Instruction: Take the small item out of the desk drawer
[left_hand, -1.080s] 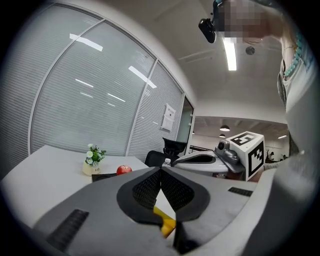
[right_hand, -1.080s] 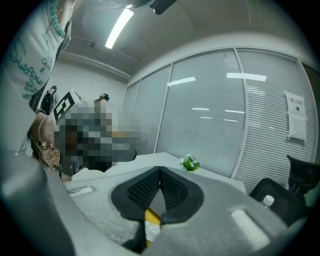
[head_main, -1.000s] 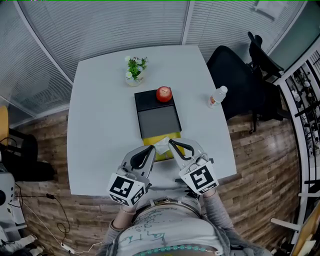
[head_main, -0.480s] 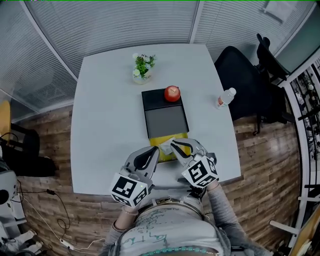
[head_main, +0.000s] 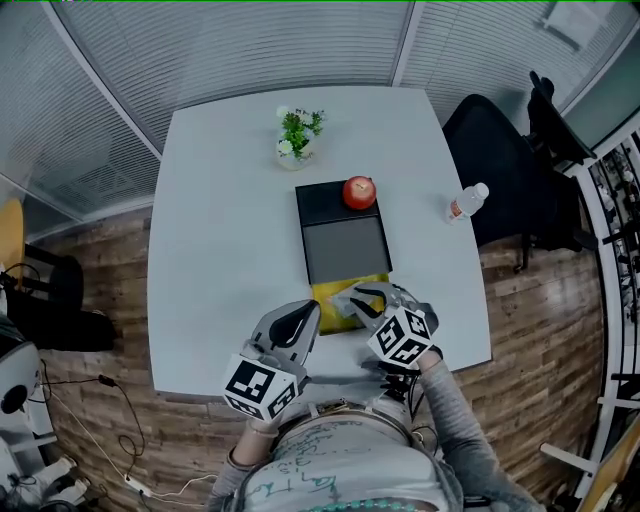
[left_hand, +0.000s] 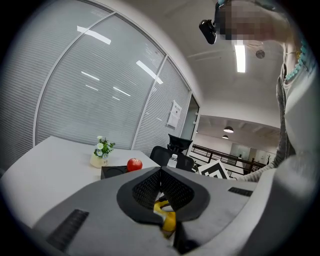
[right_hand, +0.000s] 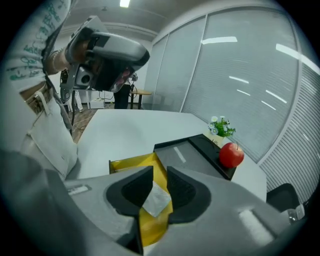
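A yellow drawer (head_main: 349, 301) stands pulled out of a flat black desk unit (head_main: 345, 240) toward the table's near edge. A small white packet (right_hand: 156, 200) lies over the drawer's yellow inside, in the gap between my right gripper's (right_hand: 160, 172) jaws. Those jaws are opening and their pads stand apart from the packet. In the head view the right gripper (head_main: 352, 300) reaches over the drawer from the right. My left gripper (head_main: 312, 312) hovers at the drawer's left edge. Its jaws (left_hand: 160, 172) meet, with nothing between them.
A red apple (head_main: 359, 192) rests on the unit's far end. A small potted plant (head_main: 300, 135) stands behind it. A water bottle (head_main: 466, 203) is near the right edge of the white table (head_main: 220, 230). Beyond that edge is a black chair (head_main: 500, 170).
The right gripper's jaws have parted around the white packet. Both grippers stay over the yellow drawer. The head view has shifted, so the table sits further right in the picture.
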